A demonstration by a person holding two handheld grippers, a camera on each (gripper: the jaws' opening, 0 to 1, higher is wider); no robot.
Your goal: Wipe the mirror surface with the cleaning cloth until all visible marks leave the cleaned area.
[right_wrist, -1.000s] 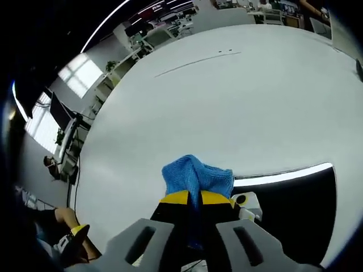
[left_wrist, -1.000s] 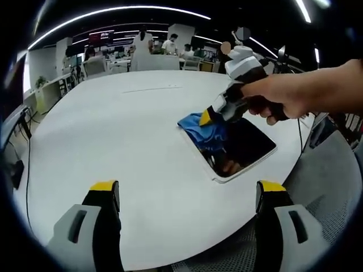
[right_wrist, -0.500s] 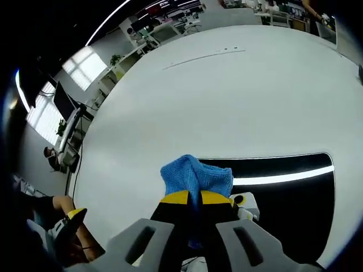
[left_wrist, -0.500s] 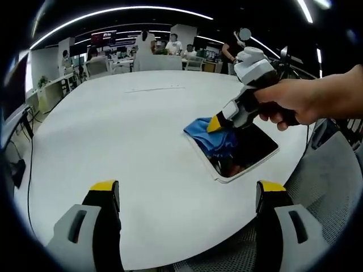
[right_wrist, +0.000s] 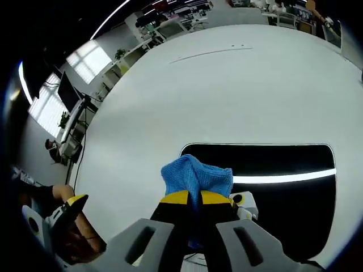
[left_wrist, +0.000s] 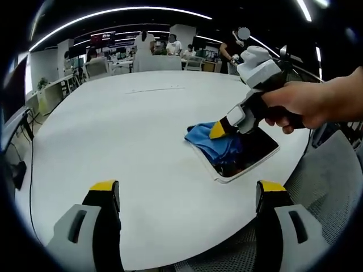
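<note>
Open-plan office, ceiling strip lights, desks and people at rear; work surface is a large round white table (left_wrist: 130, 130), otherwise bare. Mirror (right_wrist: 272, 187) lies flat on table, near the edge by the person, white-framed, glass reading dark w/ a bright strip-light reflection across it. Right gripper (right_wrist: 189, 198): jaws closed tight on the blue cleaning cloth (right_wrist: 196, 177), cloth bunched and projecting past the tips; in left gripper view the same tool (left_wrist: 218, 129) is gripped by a hand (left_wrist: 309, 105) and presses the cloth (left_wrist: 211, 141) onto the mirror's (left_wrist: 249, 148) far-left corner. Change over the last second: in right gripper view more of the glass now shows, incl. its whole far edge, and in left gripper view the cloth has slid toward the near end of the frame, so a stroke is in progress along that side. Left gripper (left_wrist: 187, 192): jaws wide apart, nothing held, hovering clear over the table's near edge. Judgement: wipe is part-way; right portion of glass likely not covered yet. Marks on glass too faint to confirm either way.
</note>
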